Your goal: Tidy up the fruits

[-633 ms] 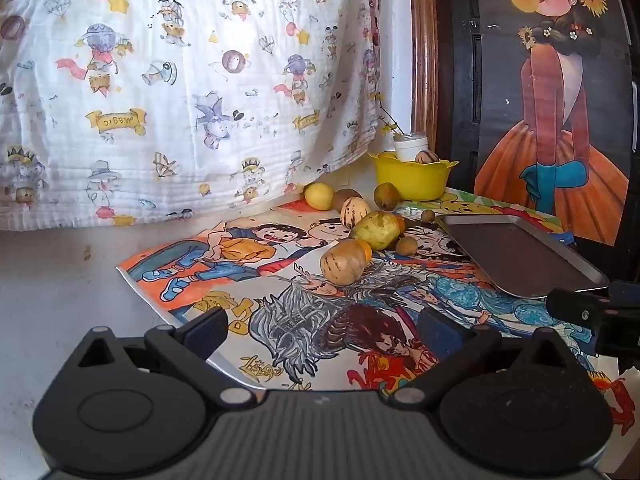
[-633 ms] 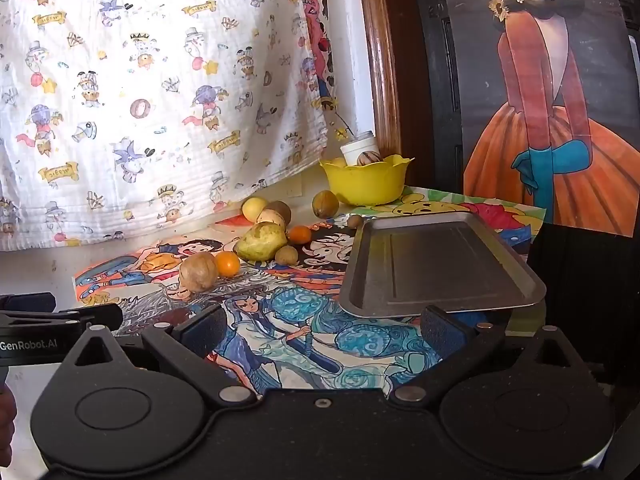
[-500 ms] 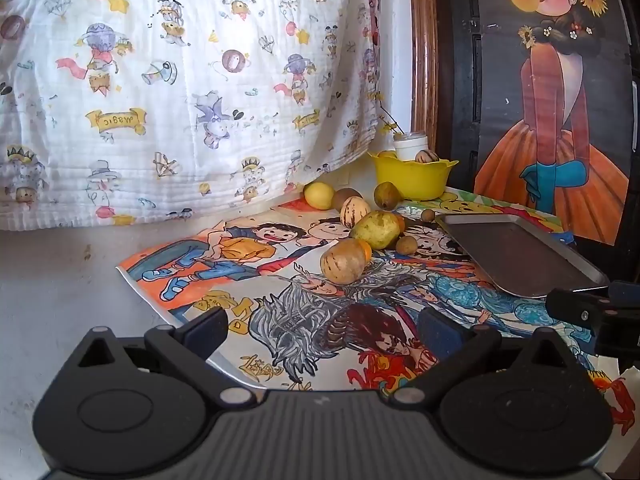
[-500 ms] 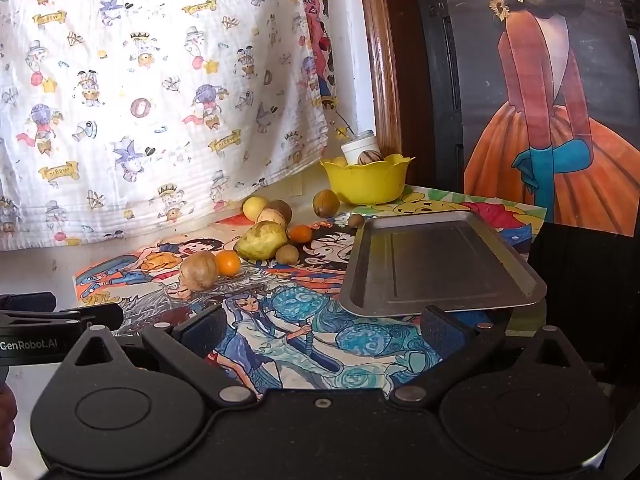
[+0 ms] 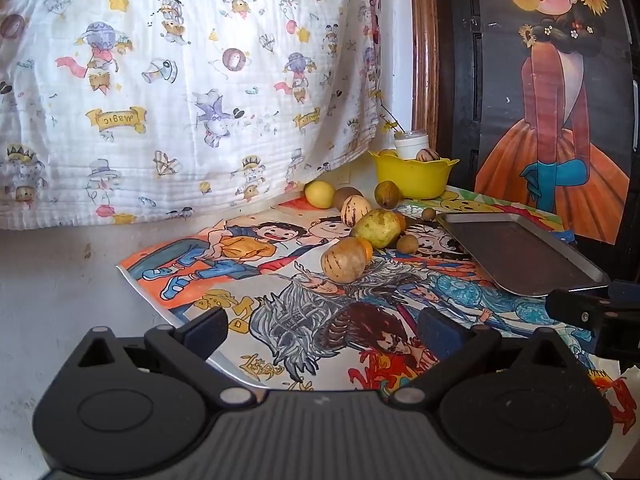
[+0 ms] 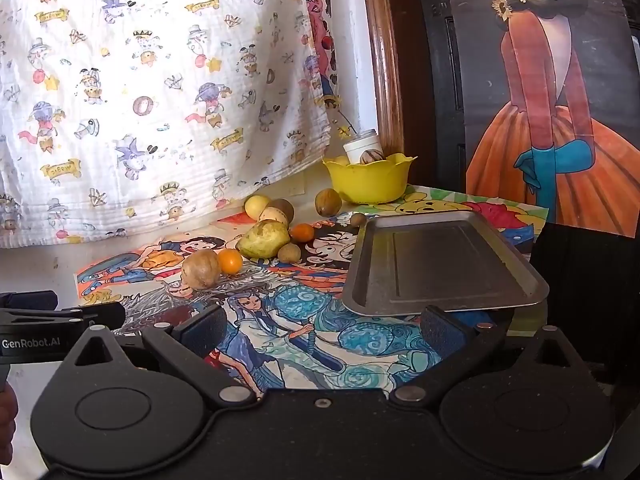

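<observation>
From my right tool [image 6: 320, 330] I see the whole tray [image 6: 440, 264], bare and just ahead; my left tool [image 5: 320, 326] catches only its near corner and long edge [image 5: 520, 252]. The right view also shows both oranges [image 6: 230, 261], which the left view mostly hides behind the striped fruit [image 5: 344, 260] and the pear [image 5: 380, 222]. Both tools gape fully open, holding nothing. The fruits lie bunched on the cartoon mat [image 5: 240, 264] on the table, left of the tray, with a lemon [image 5: 320, 194] at the back near the yellow bowl [image 5: 414, 176]. One more striped fruit and a white jar poke above the bowl's rim; the rest inside is hidden. "GenRobot.AI" reads on my left tool's side in the right view. The cloth [image 5: 180, 80] shows "Magic" mirrored on banners.
</observation>
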Demonstrator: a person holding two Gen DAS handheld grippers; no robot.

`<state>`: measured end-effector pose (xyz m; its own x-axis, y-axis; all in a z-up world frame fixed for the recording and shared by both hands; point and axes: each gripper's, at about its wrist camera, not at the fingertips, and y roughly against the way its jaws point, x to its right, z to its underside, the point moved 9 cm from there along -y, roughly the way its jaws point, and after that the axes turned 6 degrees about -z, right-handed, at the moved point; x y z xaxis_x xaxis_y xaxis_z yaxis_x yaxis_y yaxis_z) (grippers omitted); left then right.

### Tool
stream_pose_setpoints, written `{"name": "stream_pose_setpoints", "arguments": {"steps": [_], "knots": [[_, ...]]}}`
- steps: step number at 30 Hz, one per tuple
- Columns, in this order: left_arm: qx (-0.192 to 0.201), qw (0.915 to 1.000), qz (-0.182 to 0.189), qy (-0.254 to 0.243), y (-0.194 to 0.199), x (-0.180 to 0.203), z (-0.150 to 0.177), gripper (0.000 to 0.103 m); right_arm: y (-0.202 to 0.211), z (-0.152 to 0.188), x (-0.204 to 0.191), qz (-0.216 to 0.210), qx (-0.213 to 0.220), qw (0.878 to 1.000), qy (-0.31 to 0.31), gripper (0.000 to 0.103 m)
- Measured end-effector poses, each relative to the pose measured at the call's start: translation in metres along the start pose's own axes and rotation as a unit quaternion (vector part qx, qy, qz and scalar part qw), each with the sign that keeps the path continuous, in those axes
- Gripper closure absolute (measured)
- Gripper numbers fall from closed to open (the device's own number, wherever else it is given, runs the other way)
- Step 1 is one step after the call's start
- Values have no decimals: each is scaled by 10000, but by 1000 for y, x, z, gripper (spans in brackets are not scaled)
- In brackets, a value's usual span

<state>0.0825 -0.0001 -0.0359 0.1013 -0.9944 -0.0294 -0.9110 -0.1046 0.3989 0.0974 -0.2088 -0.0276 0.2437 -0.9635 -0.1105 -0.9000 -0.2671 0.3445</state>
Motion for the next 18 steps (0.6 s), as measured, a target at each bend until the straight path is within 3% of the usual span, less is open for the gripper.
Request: {"name": "stream_pose_setpoints", "arguments": {"steps": [18], "knots": [[-24, 10000, -4, 2, 0, 0, 0, 0, -1, 1, 0, 3, -23, 10000, 7, 0]]}}
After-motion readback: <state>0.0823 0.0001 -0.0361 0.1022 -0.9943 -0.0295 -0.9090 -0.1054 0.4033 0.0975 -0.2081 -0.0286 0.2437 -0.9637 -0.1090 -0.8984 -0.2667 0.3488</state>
